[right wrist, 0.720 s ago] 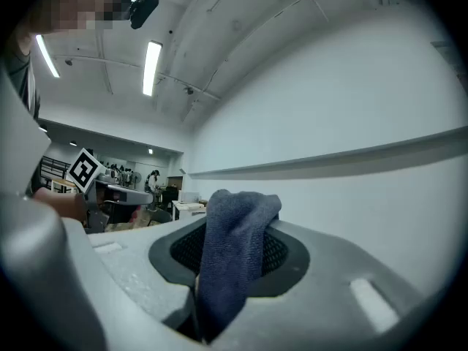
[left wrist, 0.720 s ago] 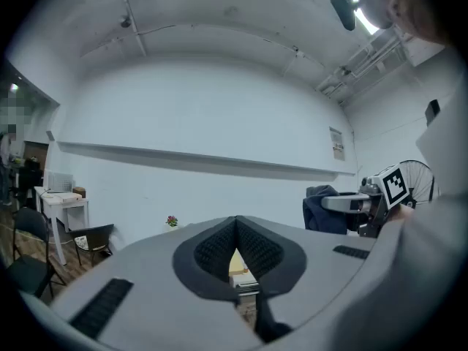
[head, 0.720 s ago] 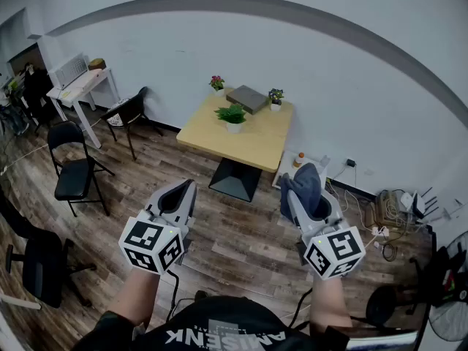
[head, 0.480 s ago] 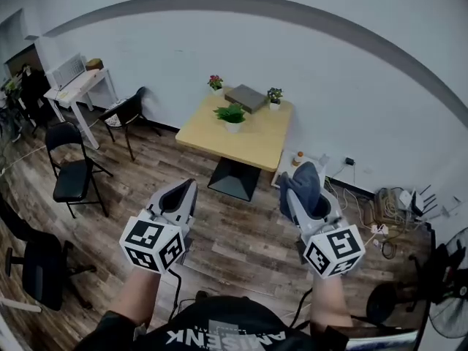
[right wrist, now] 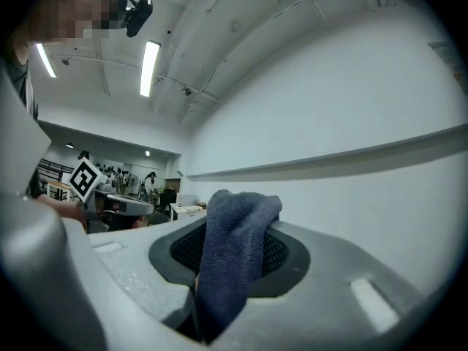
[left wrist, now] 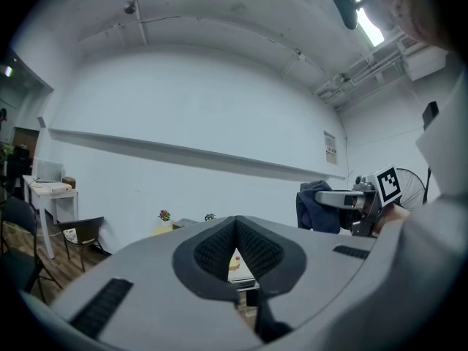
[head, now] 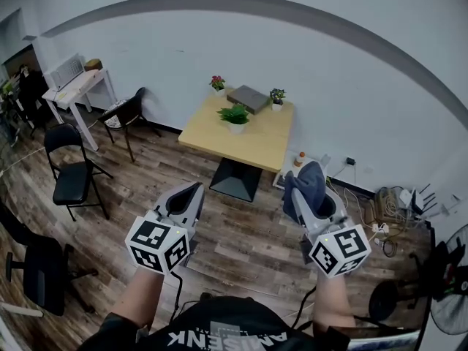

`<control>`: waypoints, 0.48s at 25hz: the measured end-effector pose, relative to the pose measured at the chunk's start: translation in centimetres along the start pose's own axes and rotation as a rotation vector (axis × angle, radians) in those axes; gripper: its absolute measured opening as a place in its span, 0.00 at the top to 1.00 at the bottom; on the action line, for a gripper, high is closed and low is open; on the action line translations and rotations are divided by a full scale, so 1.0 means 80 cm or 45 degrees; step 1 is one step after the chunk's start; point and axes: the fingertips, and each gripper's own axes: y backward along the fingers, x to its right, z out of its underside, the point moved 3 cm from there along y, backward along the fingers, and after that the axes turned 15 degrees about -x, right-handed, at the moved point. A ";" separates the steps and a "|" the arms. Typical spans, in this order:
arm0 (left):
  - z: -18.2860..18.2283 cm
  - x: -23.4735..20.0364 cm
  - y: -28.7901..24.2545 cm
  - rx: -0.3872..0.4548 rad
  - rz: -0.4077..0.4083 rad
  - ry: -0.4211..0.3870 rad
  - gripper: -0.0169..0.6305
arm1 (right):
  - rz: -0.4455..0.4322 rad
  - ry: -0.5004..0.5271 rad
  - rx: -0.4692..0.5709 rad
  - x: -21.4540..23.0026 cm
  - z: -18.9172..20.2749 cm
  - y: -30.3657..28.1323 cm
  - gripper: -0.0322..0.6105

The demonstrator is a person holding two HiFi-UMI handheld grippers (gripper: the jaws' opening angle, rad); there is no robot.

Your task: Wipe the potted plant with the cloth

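- Cloth [head: 308,181], dark blue, is pinched in our right gripper [head: 298,196]. It bunches up over the jaw tips, and the right gripper view shows it clamped between the pads with its end hanging down.
- Our left gripper [head: 194,190] has its jaws pressed together, and nothing sits between them.
- We hold both grippers side by side, roughly level, pointing toward the wooden table [head: 252,148].
- The potted plant [head: 235,115], green leaves in a white pot, stands on the table's far half. It is well apart from the cloth, ahead of us and between the lines of the two grippers.
- Behind the plant sit a small pot with pink flowers [head: 218,83], a grey flat box [head: 247,98] and a second small pot [head: 276,95], all near the wall edge of the table.
- Wooden floor [head: 241,232] stretches between the grippers and the table.
- To the left stand a black folding chair [head: 73,170], another chair [head: 128,112] and a white desk [head: 77,86] against the wall.
- To the right, a bottle [head: 299,158] stands on the floor just beside the table, and a tangle of cables [head: 387,210] lies along the wall.
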 end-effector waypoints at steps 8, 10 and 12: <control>0.019 -0.025 0.007 -0.023 0.108 -0.036 0.97 | 0.047 -0.034 -0.013 -0.039 0.003 -0.028 0.75; 0.020 -0.034 0.009 -0.003 0.111 -0.056 0.97 | 0.048 -0.040 -0.017 -0.048 0.003 -0.037 0.75; 0.016 -0.045 0.008 0.009 0.110 -0.052 0.97 | 0.033 -0.041 -0.041 -0.052 0.003 -0.047 0.75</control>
